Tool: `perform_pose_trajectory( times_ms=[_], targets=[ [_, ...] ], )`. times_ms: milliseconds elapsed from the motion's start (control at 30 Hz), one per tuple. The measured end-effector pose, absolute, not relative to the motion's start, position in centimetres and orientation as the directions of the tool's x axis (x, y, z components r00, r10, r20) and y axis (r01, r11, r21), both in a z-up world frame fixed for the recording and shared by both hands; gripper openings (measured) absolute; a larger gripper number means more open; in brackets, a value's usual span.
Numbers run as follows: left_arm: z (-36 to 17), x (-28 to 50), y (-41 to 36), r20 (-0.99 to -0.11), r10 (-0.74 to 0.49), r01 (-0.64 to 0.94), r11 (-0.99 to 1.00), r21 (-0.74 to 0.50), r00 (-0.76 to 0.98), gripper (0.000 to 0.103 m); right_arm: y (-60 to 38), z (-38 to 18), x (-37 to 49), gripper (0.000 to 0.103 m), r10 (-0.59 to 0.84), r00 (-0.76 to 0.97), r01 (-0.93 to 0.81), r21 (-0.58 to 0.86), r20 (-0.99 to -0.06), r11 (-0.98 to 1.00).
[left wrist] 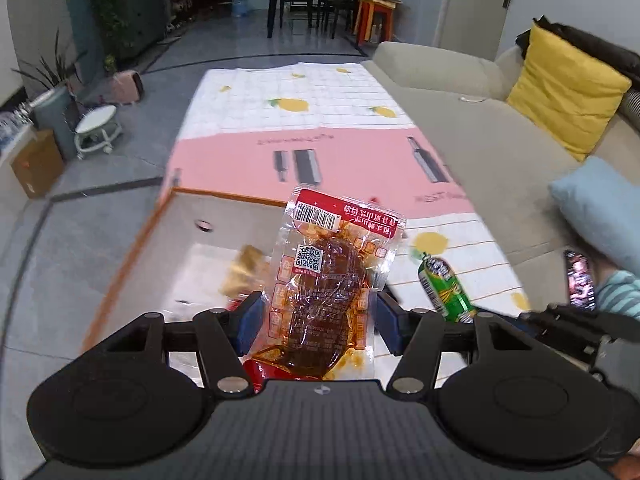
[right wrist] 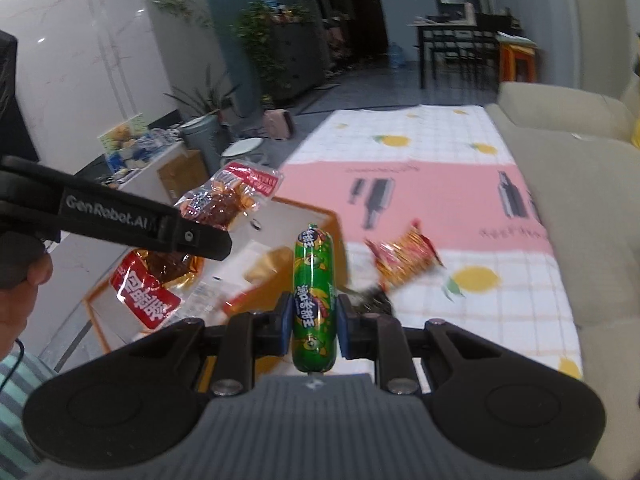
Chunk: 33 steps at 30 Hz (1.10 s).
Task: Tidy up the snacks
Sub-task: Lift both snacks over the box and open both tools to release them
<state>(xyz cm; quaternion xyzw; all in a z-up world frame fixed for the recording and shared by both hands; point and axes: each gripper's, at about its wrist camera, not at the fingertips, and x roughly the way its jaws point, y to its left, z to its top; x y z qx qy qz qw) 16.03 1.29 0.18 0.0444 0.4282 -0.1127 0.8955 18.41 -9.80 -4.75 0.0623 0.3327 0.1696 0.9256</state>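
Observation:
My left gripper (left wrist: 318, 316) is shut on a clear packet of brown braised meat with red labels (left wrist: 320, 276), held above a white box with an orange rim (left wrist: 120, 264). The packet also shows in the right wrist view (right wrist: 224, 200), with the left gripper's arm (right wrist: 120, 220) across it. My right gripper (right wrist: 314, 328) is shut on a green sausage stick (right wrist: 314, 292), also seen in the left wrist view (left wrist: 444, 284). A red and gold wrapped snack (right wrist: 404, 258) lies on the tablecloth. A yellowish snack (left wrist: 244, 268) lies in the box.
The table has a white, pink and lemon-print cloth (left wrist: 320, 120). A beige sofa (left wrist: 500, 140) with yellow (left wrist: 564, 88) and blue (left wrist: 596, 208) cushions runs along the right. A phone (left wrist: 580, 280) stands at the right. A second red-labelled meat packet (right wrist: 156, 280) lies in the box.

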Motion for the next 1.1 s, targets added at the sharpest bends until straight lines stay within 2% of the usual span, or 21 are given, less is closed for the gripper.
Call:
perform_pose_trajectory(
  times_ms=[333, 533, 733, 933, 1100],
  targets=[
    [-1.2, 18.9, 4.9, -0.815, -0.022, 0.229, 0.964, 0.137, 0.580, 0.067, -2.9, -2.6, 23.4, 0.019, 0.376, 0.667, -0.377, 0.143, -0.643, 0.915],
    [-3.6, 20.5, 4.9, -0.824, 0.074, 0.269, 0.925, 0.267, 0.562, 0.067, 1.0, -4.0, 26.2, 0.018, 0.333, 0.627, -0.455, 0.017, -0.705, 0.891],
    [-6.5, 22.8, 6.0, -0.881, 0.114, 0.286, 0.920, 0.267, 0.459, 0.068, 2.9, -6.5, 28.4, 0.018, 0.287, 0.580, -0.519, -0.074, -0.762, 0.852],
    [-8.9, 23.2, 5.8, -0.900, 0.149, 0.362, 0.879, 0.310, 0.409, 0.068, 4.5, -9.0, 30.1, 0.018, 0.250, 0.555, -0.594, -0.167, -0.794, 0.787],
    [-10.3, 23.8, 6.5, -0.910, 0.152, 0.366, 0.880, 0.303, 0.386, 0.068, 5.2, -10.4, 31.0, 0.019, 0.232, 0.545, -0.630, -0.211, -0.806, 0.747]
  ],
)
